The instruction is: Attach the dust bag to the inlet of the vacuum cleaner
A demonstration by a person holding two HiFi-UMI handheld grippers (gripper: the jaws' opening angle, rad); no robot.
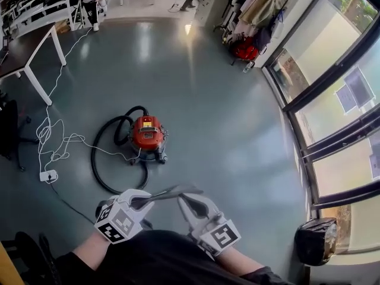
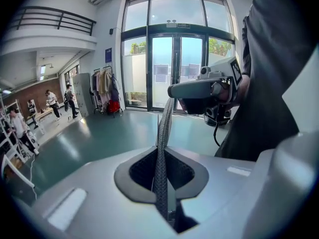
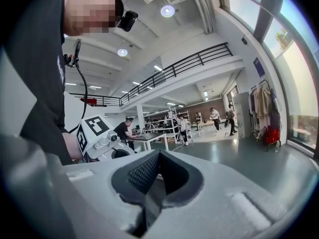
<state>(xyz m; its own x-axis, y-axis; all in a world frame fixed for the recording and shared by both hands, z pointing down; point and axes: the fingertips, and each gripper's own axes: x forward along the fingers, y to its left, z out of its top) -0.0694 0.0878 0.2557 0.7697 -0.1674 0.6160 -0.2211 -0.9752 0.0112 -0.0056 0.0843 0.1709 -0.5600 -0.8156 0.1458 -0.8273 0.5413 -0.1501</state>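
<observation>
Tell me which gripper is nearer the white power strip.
Left. In the head view the left gripper is below-right of the power strip; the right gripper is farther right, beyond the left one.

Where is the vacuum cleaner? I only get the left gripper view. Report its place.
Observer: The head view shows the red vacuum cleaner standing on the floor straight ahead, out in the open.
Operator: Tell me what lies around it.
Observer: Its black hose loops on the floor at its left side, as the head view shows it.
Operator: Name anything else near it.
Observer: A white power strip lies further left, with a white cable trailing from it.
Operator: Check the right gripper's jaws.
Observer: The right gripper has its jaws together, shut on one end of the dust bag.
</observation>
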